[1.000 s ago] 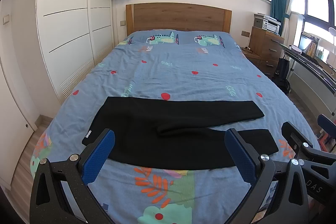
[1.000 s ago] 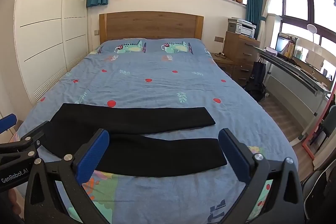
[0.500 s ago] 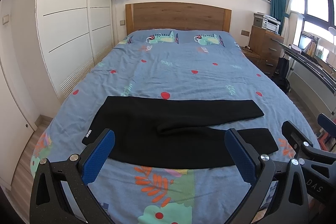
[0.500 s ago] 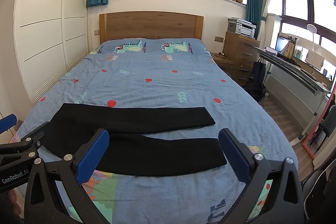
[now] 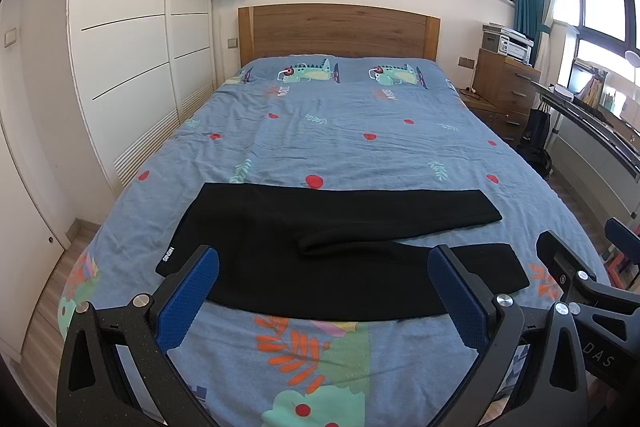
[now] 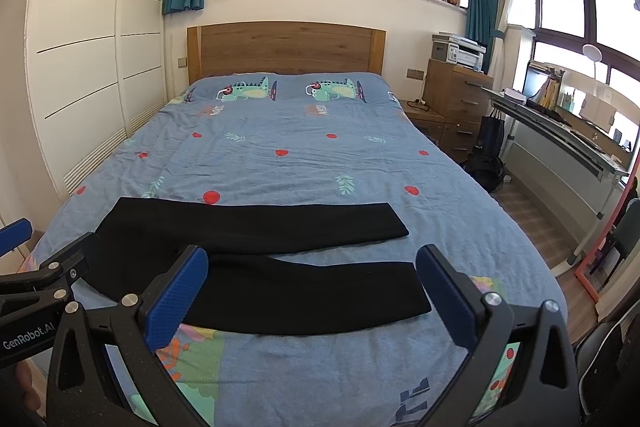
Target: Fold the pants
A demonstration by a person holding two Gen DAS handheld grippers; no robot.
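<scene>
Black pants lie flat across the near end of the bed, waistband at the left with a small white label, the two legs spread apart and pointing right. They show in the right wrist view too. My left gripper is open and empty, held above the bed in front of the waist end. My right gripper is open and empty, in front of the near leg. Each gripper shows at the edge of the other's view.
The bed has a blue patterned cover and a wooden headboard. White wardrobes stand at the left. A wooden dresser with a printer and a desk stand at the right. A chair is at lower right.
</scene>
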